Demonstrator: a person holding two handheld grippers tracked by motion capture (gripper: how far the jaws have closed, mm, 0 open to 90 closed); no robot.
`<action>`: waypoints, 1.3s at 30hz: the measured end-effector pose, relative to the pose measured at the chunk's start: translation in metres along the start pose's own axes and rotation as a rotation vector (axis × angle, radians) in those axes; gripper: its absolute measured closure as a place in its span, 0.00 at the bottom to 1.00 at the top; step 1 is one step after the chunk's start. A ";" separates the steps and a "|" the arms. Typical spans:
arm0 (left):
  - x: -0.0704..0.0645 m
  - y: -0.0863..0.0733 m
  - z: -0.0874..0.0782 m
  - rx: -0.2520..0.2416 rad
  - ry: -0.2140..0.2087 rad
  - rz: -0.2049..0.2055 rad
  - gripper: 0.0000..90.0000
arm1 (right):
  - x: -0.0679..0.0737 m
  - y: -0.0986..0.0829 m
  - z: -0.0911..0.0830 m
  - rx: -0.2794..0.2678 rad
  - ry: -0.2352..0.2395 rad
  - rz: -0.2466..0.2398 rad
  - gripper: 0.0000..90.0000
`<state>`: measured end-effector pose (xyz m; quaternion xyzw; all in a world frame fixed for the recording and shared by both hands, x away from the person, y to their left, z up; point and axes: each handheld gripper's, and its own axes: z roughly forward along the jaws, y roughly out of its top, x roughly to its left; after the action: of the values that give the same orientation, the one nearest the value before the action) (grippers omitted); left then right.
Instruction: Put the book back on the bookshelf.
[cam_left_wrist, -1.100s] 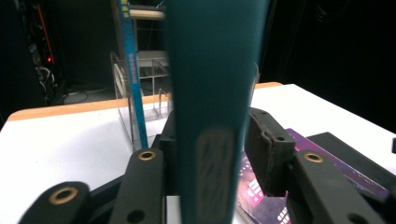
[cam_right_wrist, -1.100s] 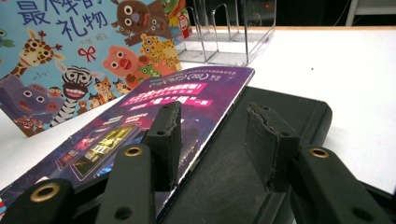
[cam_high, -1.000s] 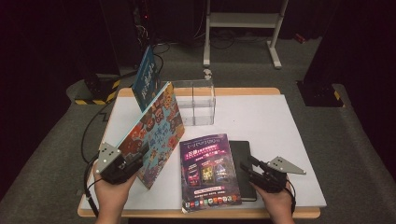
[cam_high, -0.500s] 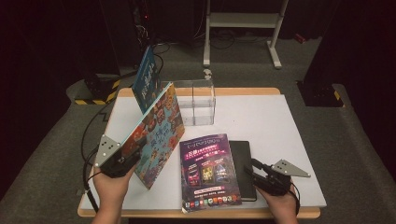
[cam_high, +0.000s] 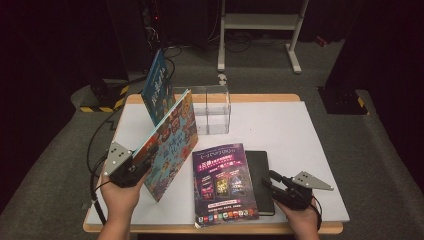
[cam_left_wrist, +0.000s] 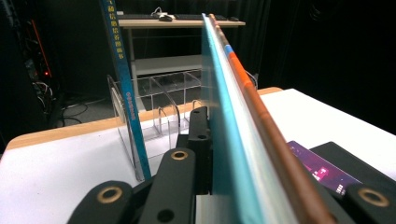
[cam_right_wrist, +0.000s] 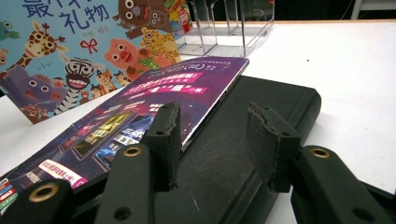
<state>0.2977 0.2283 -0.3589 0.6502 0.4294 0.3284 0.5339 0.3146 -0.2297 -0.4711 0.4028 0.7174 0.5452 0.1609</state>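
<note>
Status: my left gripper (cam_high: 137, 162) clamps the picture book (cam_high: 170, 137), tilted upright near the clear rack (cam_high: 212, 107), not slotted yet. Right gripper (cam_high: 277, 186) gapes over the black notebook (cam_high: 262, 167); magazine (cam_high: 222, 182) untouched.

High view looks forward and down over the table (cam_high: 280, 130). Gripper views sit low, close. All share the animal picture book (cam_high: 170, 142).
</note>
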 end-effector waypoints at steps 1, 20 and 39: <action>-0.001 0.001 0.001 -0.002 0.001 0.007 0.90 | 0.000 0.000 0.000 0.000 0.002 0.000 0.61; 0.007 0.034 0.000 -0.090 0.181 0.001 0.90 | 0.001 0.001 0.001 -0.002 0.018 0.005 0.62; 0.003 0.042 0.097 -0.109 0.339 0.002 0.90 | -0.001 0.001 -0.001 -0.014 0.029 0.015 0.63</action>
<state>0.3931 0.1885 -0.3389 0.5561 0.4941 0.4566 0.4881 0.3153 -0.2311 -0.4704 0.3991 0.7128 0.5571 0.1494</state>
